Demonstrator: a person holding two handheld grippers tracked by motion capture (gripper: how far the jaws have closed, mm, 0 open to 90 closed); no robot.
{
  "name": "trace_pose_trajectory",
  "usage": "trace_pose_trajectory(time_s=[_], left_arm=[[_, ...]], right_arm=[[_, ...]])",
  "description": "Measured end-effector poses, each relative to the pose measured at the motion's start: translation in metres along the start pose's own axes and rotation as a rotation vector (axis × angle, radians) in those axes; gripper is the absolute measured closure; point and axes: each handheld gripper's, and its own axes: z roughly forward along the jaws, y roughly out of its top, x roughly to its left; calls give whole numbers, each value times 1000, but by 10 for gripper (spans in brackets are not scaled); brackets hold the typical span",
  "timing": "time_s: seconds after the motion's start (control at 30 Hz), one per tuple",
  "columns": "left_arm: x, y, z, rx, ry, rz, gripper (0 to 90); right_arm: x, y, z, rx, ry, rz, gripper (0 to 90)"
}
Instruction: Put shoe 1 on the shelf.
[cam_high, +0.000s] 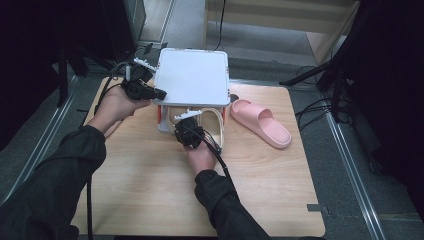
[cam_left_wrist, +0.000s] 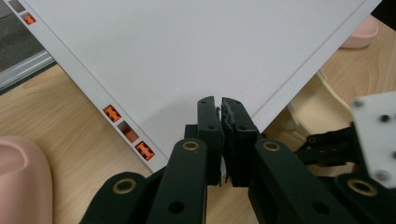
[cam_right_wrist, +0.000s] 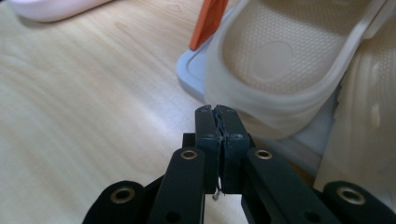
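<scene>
left gripper (cam_high: 159, 93) at white rack top (cam_high: 192, 75) | right gripper (cam_high: 190, 131) at cream slipper (cam_high: 212, 125) | pink slipper (cam_high: 260, 122) beside

The rack (cam_high: 192, 80) stands at the far middle of the surface (cam_high: 150, 185). One slipper (cam_high: 261, 122) lies on the surface just right of the rack, another slipper (cam_high: 212, 125) sits inside it under its top, and both grippers are at its near-left side.

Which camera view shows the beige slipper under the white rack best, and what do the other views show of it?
The right gripper view: the beige slipper lies close ahead, its dimpled footbed and rim plain. The high view shows its end poking from under the rack. The left gripper view shows a pale strip beyond the rack's corner.
</scene>
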Motion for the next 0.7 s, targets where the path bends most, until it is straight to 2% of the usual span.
trace_pose_trajectory(time_s=[0.23, 0.37, 0.5, 0.7], left_arm=[[0, 0, 0, 2, 1, -2, 861], [0, 1, 0, 6, 4, 0, 861], [2, 1, 0, 9, -12, -22, 853], [2, 1, 0, 8, -12, -20, 856]], right_arm=[[7, -19, -35, -14, 49, -27, 892], [5, -32, -53, -16, 59, -45, 886], [1, -49, -69, -20, 84, -21, 881], [-7, -64, -85, -7, 65, -29, 882]])
